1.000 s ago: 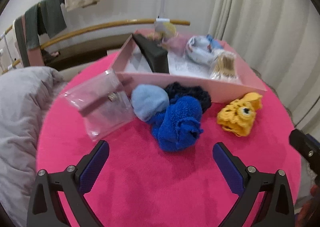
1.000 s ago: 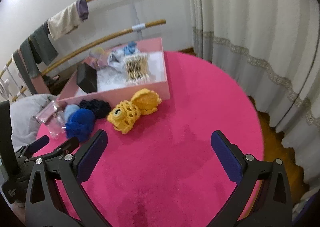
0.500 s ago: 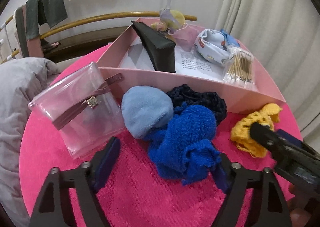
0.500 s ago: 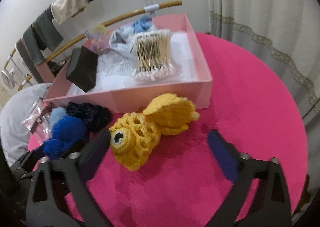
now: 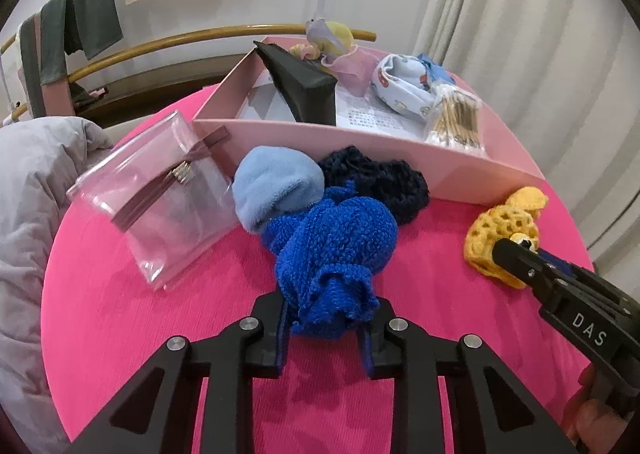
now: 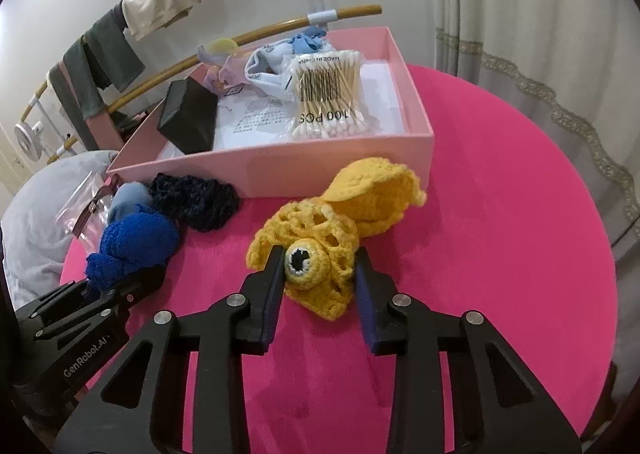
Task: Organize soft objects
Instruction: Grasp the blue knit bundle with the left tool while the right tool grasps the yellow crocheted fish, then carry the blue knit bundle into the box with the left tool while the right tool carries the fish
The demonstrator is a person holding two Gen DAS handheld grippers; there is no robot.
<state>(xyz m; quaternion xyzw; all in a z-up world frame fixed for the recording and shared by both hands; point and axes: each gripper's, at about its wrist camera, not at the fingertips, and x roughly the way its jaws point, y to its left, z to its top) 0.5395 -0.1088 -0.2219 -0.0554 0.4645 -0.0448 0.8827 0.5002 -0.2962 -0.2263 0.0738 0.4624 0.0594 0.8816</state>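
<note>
A round bench (image 5: 120, 314) covered in bright pink cloth fills the scene, with pale curtains and wooden rails hung with clothes behind it. Through the left wrist view we see our left tongs (image 5: 324, 318) narrowed onto the near end of the royal-blue knitted piece (image 5: 336, 250), both fingers pressed against its bunched edge. Just behind it lie a light-blue fleece piece (image 5: 276, 182) and a dark navy knitted piece (image 5: 376, 182), the three touching one another in front of the pink box (image 5: 360, 142). A clear zip pouch (image 5: 160, 194) sits to the left of them, and the box holds a black case (image 5: 308, 94), a patterned cloth (image 5: 404, 90) and a pack of cotton swabs (image 5: 456, 120). Through the right wrist view we see our right tongs (image 6: 318, 286) drawn in around the yellow crochet toy (image 6: 320, 246), one finger on either side of its eye and against the yarn. The toy rests on the bench just in front of the box's near wall (image 6: 280, 170), to the right of the blue pile.
</note>
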